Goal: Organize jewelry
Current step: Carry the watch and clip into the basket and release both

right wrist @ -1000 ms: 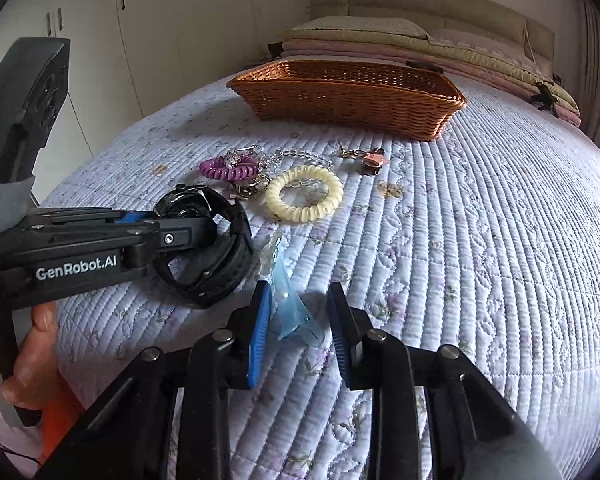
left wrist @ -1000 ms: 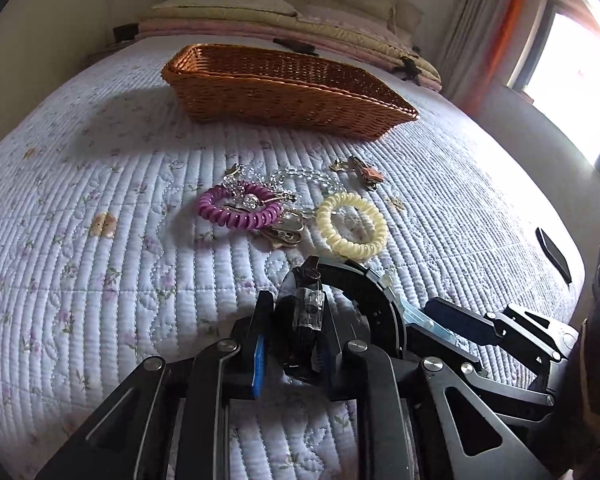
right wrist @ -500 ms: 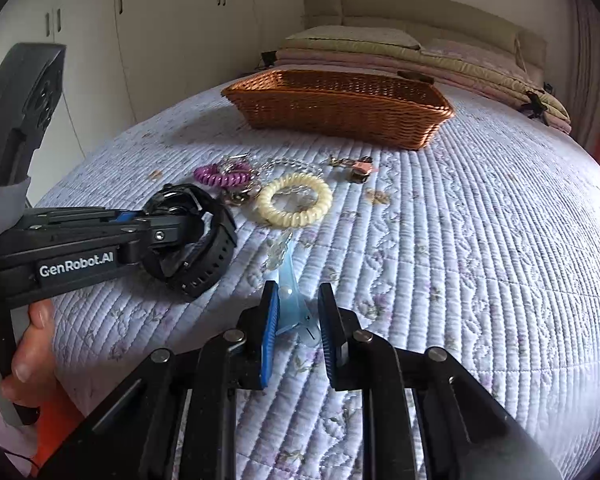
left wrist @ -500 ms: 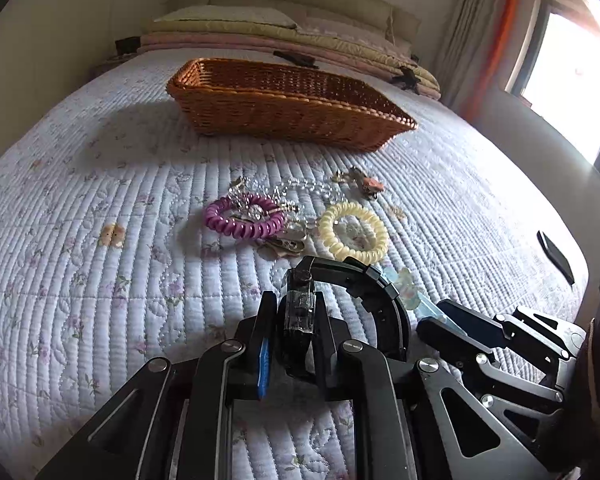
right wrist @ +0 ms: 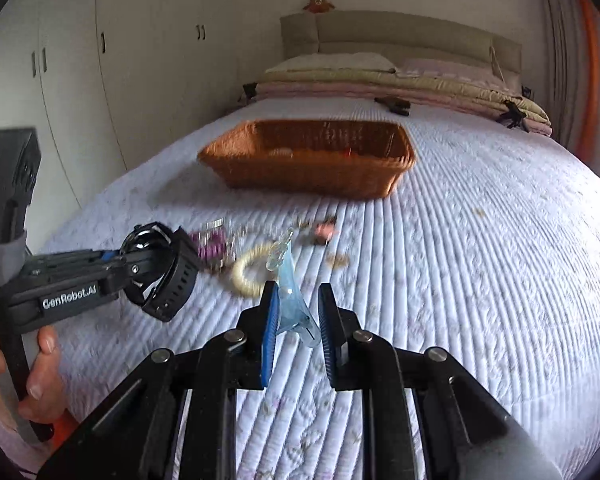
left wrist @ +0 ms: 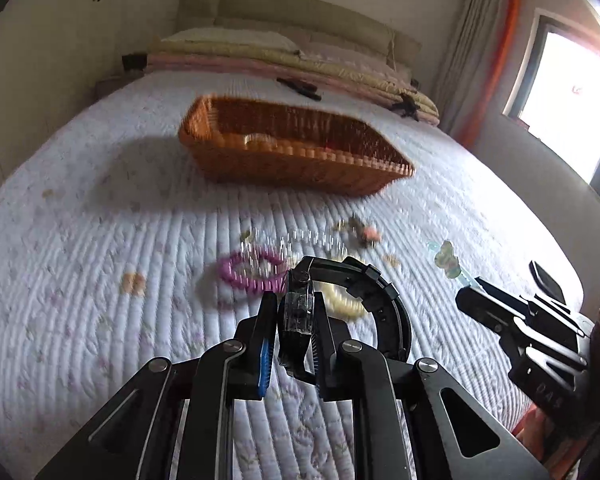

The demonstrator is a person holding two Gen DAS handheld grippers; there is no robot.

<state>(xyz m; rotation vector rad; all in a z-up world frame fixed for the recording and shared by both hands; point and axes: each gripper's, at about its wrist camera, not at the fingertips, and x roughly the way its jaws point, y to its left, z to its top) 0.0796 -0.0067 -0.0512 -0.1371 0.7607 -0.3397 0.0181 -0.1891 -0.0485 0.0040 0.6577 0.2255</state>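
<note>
The left gripper (left wrist: 296,320) has its jaws closed on a black watch (left wrist: 300,312), pinching the glassy case between the blue-edged pads while the thick ribbed strap (left wrist: 384,308) loops out to the right and hangs clear of the bedspread (left wrist: 80,280). In the right wrist view the same watch (right wrist: 160,268) shows its round face and chunky band, lifted off the quilt. The right gripper (right wrist: 296,312) is clamped on a pale blue translucent hair clip (right wrist: 290,296), which stands up between the pads with a clear decorated tip pointing toward the basket; it too is off the bed.

Left lying on the white quilted bedspread, between the grippers and the basket: one purple coil bracelet (left wrist: 252,272), one cream coil bracelet (right wrist: 252,272) (half hidden behind the watch in the left view), one string of clear beads (left wrist: 308,236), and one small pink-and-brass charm (left wrist: 364,232). All are blurred, so finer detail cannot be told.

One brown wicker basket (left wrist: 292,164) sits farther up the bed, well apart from the loose pieces; something pale rests inside it (left wrist: 260,142), too smeared to name. Two grippers, two held pieces, four loose ones.
</note>
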